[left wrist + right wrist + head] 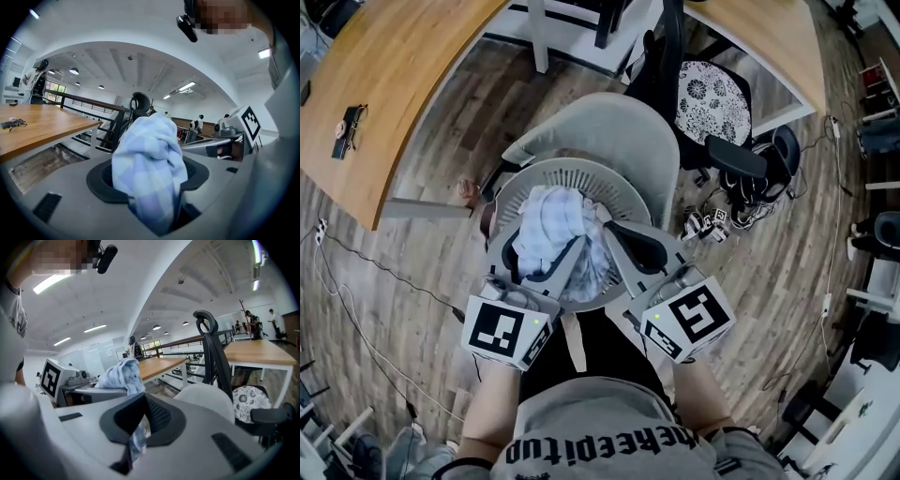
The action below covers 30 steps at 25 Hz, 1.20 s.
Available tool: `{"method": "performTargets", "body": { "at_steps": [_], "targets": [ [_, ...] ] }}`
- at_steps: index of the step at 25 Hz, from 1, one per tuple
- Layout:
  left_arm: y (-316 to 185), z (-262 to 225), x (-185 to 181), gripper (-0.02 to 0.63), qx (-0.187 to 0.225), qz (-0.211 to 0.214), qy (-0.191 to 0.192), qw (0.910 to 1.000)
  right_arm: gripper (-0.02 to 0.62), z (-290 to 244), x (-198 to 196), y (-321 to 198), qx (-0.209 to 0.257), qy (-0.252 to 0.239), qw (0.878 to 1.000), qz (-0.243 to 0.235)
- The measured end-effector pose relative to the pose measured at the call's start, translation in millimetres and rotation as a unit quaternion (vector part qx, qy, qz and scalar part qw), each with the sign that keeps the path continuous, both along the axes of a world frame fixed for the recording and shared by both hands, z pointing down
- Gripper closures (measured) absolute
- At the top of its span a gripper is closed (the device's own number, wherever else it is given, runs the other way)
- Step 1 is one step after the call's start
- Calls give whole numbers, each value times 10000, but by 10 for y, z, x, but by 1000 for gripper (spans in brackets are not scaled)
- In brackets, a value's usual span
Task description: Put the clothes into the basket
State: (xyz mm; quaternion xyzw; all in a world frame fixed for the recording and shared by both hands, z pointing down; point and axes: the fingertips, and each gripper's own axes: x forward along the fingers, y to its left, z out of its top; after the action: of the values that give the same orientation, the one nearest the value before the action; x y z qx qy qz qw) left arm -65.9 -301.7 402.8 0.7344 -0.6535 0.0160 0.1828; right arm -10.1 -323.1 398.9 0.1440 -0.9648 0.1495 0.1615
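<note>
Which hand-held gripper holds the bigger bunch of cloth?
The left hand-held gripper: a thick wad of checked cloth fills its jaws; the right hand-held gripper pinches only an edge.

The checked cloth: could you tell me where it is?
Head view, centre: the cloth is bunched over the grey basket, gripped by left gripper and right gripper.
</note>
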Motion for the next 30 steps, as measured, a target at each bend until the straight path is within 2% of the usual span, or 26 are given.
{"method": "performTargets", "body": {
  "at_steps": [30],
  "targets": [
    [88, 1099, 74, 331, -916, 46, 70, 9958, 586, 960, 102, 122, -698, 454, 9965, 10]
  ]
}}
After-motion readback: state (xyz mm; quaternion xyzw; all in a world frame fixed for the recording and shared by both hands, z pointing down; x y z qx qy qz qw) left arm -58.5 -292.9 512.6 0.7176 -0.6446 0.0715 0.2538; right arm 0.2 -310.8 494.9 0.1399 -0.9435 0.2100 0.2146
